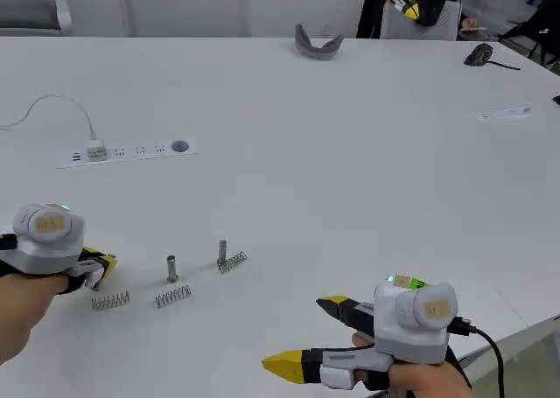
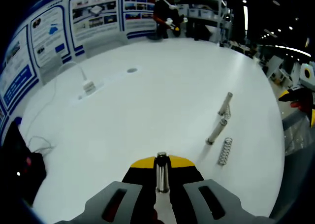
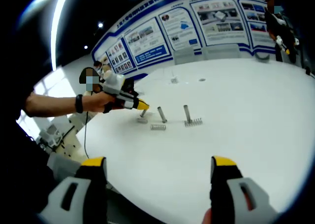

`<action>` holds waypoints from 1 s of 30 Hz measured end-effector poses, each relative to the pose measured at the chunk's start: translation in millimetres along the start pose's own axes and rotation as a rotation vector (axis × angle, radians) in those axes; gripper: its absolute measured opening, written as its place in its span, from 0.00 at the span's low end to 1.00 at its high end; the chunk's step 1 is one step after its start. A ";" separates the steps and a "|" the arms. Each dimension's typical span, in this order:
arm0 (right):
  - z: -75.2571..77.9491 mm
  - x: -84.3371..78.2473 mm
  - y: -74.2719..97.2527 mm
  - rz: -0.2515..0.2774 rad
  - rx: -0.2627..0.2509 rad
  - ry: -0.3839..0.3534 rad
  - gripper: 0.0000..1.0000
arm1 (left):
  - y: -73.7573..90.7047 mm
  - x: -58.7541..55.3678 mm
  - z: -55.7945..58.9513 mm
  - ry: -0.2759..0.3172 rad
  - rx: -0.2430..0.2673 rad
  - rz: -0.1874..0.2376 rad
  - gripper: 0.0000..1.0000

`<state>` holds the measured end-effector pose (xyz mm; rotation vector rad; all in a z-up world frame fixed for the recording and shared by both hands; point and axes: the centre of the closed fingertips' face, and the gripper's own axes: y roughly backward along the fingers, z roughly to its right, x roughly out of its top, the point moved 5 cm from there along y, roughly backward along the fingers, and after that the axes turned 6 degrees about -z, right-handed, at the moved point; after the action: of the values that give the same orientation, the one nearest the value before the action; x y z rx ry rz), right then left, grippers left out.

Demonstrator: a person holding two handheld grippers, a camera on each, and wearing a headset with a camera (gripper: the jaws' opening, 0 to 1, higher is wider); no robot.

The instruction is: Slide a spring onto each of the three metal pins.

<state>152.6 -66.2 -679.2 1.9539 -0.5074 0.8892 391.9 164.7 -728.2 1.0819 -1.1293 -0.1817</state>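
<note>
Two metal pins [image 1: 171, 268] [image 1: 222, 252] stand upright on the white table [image 1: 350, 179]. Three springs lie near them: one [image 1: 109, 301] at the left, one [image 1: 172, 296] in front of the middle pin, one [image 1: 233, 261] against the right pin. My left gripper [image 1: 98, 268] is shut on a third metal pin [image 2: 161, 177], held upright between its jaws just left of the springs. In the left gripper view the two standing pins [image 2: 216, 130] [image 2: 227, 105] and a spring [image 2: 225, 150] lie ahead to the right. My right gripper [image 1: 306, 335] is open and holds nothing, near the table's front edge; its own view faces the pins [image 3: 161, 114] [image 3: 187, 113].
A white power strip [image 1: 122, 151] with a cable lies at the back left. A grey curved object [image 1: 318, 45] sits at the far middle, with a black item [image 1: 479, 55] and a white strip [image 1: 503, 113] at the far right. The table's edge runs close behind my right gripper.
</note>
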 end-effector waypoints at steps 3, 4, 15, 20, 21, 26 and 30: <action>-0.6 0.7 -0.5 0.004 0.002 0.000 0.89 | 3.5 -0.2 0.3 -0.013 0.002 0.004 0.08; -0.5 0.7 -0.6 0.004 0.002 0.001 0.89 | 4.2 -0.5 0.3 -0.014 0.002 0.004 0.08; -0.3 -0.3 -0.4 0.002 0.005 -0.007 0.88 | 13.8 -0.7 -0.3 -0.009 0.008 0.018 0.08; -1.0 -0.7 -1.2 0.001 0.009 -0.003 0.88 | 17.9 -1.6 0.8 0.001 0.011 0.024 0.08; -1.1 -0.6 -1.2 0.001 0.009 -0.003 0.88 | 18.2 -1.8 1.1 0.003 0.011 0.026 0.08; -1.0 -0.7 -1.0 0.001 0.009 -0.003 0.88 | 19.3 -3.3 1.5 0.007 0.013 0.029 0.08; -0.8 -1.1 -0.4 0.003 0.008 -0.005 0.88 | 20.5 -5.0 1.3 0.010 0.014 0.030 0.08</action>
<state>151.8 -65.3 -680.1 1.9634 -0.5105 0.8894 380.7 177.4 -715.6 1.0768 -1.1388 -0.1449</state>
